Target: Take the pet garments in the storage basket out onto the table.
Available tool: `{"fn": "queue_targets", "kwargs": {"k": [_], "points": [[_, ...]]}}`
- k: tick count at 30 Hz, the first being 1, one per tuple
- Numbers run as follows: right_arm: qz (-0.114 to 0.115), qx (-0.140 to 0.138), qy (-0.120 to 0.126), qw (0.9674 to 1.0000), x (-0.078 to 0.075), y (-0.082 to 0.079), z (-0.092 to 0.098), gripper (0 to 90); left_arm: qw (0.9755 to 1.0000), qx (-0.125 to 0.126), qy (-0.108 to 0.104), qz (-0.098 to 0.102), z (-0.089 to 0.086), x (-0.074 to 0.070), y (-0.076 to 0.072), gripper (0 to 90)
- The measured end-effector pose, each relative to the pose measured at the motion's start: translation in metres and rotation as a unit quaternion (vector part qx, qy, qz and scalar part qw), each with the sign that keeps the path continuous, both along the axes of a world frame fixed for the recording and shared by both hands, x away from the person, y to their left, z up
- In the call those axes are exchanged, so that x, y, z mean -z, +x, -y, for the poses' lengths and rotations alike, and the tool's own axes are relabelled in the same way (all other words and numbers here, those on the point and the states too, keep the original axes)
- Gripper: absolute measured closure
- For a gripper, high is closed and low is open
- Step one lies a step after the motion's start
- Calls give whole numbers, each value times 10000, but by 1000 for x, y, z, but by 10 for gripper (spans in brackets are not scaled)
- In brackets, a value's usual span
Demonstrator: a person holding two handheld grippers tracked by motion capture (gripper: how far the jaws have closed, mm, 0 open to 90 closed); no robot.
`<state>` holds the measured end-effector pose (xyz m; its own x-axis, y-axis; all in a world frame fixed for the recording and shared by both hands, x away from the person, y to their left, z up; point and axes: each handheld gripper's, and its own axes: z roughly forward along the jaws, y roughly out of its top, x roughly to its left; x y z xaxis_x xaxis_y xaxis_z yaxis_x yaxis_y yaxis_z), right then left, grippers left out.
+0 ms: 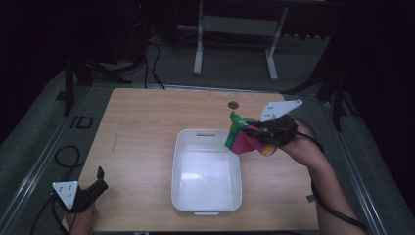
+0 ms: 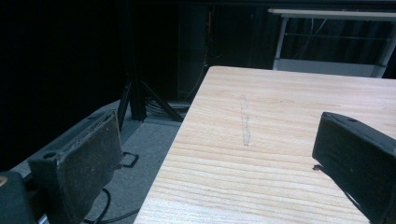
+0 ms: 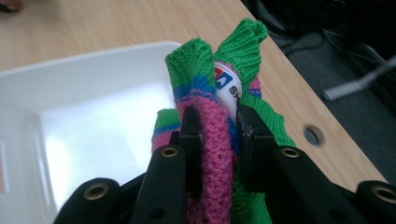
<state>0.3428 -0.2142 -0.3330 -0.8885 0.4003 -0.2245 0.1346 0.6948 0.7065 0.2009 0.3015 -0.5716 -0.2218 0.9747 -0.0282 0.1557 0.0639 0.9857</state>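
Over the right rim of the empty white plastic tub (image 1: 207, 202), the right gripper (image 1: 252, 131) clenched a pink, green and blue knitted cloth (image 3: 215, 125), apparently not yet dropped in. The left gripper (image 1: 101, 178) rested released at the pale wooden surface (image 1: 142, 132)'s near-left corner; the room beyond lay dark.

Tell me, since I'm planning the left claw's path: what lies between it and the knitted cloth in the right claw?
In the high view, the white bin sits between the left claw and the knitted cloth; bare wooden table lies before it.
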Motion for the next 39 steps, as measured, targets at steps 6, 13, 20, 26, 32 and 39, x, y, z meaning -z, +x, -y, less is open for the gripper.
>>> {"fn": "queue_targets", "kwargs": {"k": [6, 13, 20, 26, 32, 39], "points": [[-61, 438, 32, 9990, 6, 5, 40, 746, 10000, -6, -20, -14, 0, 0, 0, 19], [-103, 870, 130, 9961, 17, 11, 76, 746, 10000, -16, -13, -18, 0, 0, 0, 19], [-266, 1003, 28, 9946, 41, 19, 86, 746, 10000, -13, 2, -23, 0, 0, 0, 19], [-467, 1219, -113, 9914, 80, 31, 83, 744, 10000, -8, -9, -19, 0, 0, 0, 19], [-672, 1270, -249, 9893, 114, 42, 75, 744, 10000, 0, 10, -24, 0, 0, 0, 19], [-857, 1388, -301, 9861, 149, 53, 69, 743, 10000, 4, 19, -21, 0, 0, 0, 19]]}}
